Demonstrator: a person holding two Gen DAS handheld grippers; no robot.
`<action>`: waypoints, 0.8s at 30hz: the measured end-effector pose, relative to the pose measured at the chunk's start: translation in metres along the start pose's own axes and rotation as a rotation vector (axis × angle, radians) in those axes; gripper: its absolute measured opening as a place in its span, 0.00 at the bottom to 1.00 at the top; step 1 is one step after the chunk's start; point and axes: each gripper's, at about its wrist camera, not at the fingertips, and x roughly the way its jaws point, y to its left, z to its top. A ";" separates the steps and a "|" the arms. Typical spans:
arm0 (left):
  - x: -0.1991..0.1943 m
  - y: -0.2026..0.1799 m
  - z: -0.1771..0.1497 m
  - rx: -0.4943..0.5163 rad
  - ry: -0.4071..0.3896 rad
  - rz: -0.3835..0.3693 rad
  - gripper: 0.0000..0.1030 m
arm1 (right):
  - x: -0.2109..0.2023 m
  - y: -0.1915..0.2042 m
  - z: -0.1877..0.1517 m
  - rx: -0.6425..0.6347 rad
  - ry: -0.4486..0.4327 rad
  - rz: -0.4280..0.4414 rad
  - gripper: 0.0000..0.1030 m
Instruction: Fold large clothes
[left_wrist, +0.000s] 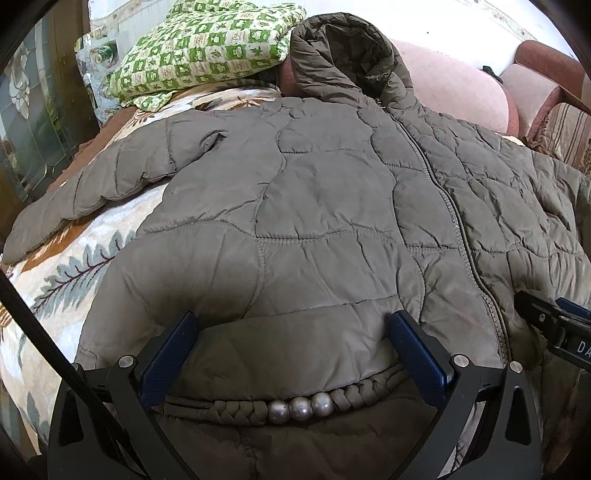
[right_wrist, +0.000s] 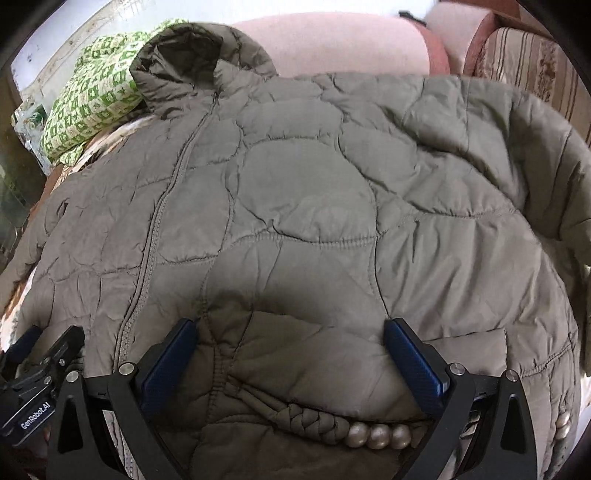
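Bedspread (left_wrist: 74, 273) under jacket (left_wrist: 314, 206), hood (left_wrist: 343, 59) farthest.

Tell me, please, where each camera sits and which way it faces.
Left wrist: on the left gripper, at the jacket hem left of the zipper, facing the hood; its open fingers show, and the right gripper.
Right wrist: on the right gripper, right of the zipper, facing likewise; the left gripper shows.
Shared: jacket, green quilt.
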 end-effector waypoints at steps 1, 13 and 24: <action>0.000 0.000 0.000 0.000 0.000 -0.001 1.00 | 0.000 0.000 0.000 -0.010 0.006 0.002 1.00; -0.001 0.001 -0.003 -0.002 -0.023 -0.005 1.00 | -0.043 -0.039 0.018 -0.027 -0.191 -0.109 0.91; -0.001 0.000 -0.002 0.000 -0.028 -0.005 1.00 | -0.066 -0.279 0.067 0.452 -0.220 -0.752 0.63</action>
